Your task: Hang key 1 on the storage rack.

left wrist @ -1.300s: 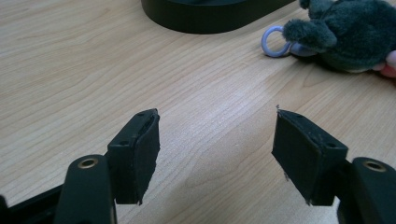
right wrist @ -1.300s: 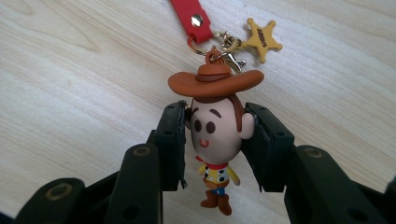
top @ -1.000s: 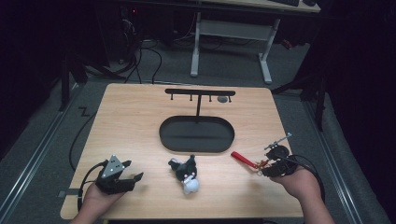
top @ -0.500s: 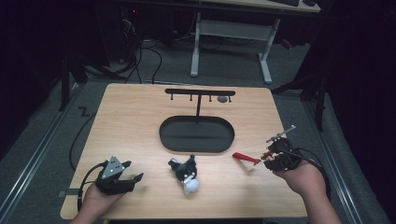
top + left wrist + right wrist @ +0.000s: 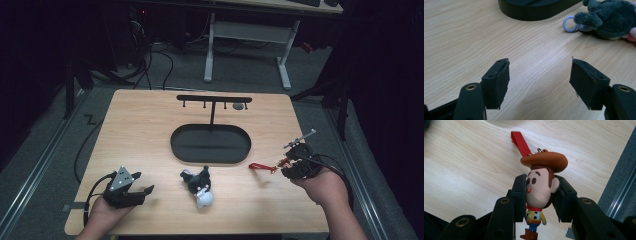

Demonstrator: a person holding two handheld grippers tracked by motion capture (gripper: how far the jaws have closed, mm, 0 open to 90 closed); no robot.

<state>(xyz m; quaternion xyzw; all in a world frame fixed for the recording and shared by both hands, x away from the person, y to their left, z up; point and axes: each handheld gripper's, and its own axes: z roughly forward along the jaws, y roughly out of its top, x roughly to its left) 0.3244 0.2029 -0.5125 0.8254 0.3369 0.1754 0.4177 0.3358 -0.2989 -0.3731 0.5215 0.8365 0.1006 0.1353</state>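
Right hand-held gripper (image 5: 540,195) clamps the cowboy figure keychain (image 5: 540,192) by its head, near the table's (image 5: 150,125) right edge; its red strap (image 5: 262,167) trails toward the table's middle. The boots are cut off at the right gripper view's bottom. Left hand-held gripper (image 5: 540,83) stands open, holding nothing, near the front-left corner. Plush toy (image 5: 611,18) is partly cropped.

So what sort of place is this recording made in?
Probably a lab or workshop set up for recording: a lone wooden table on grey carpet, a desk frame with trailing cables behind, and dark surroundings. A hook stand and toys sit ready.
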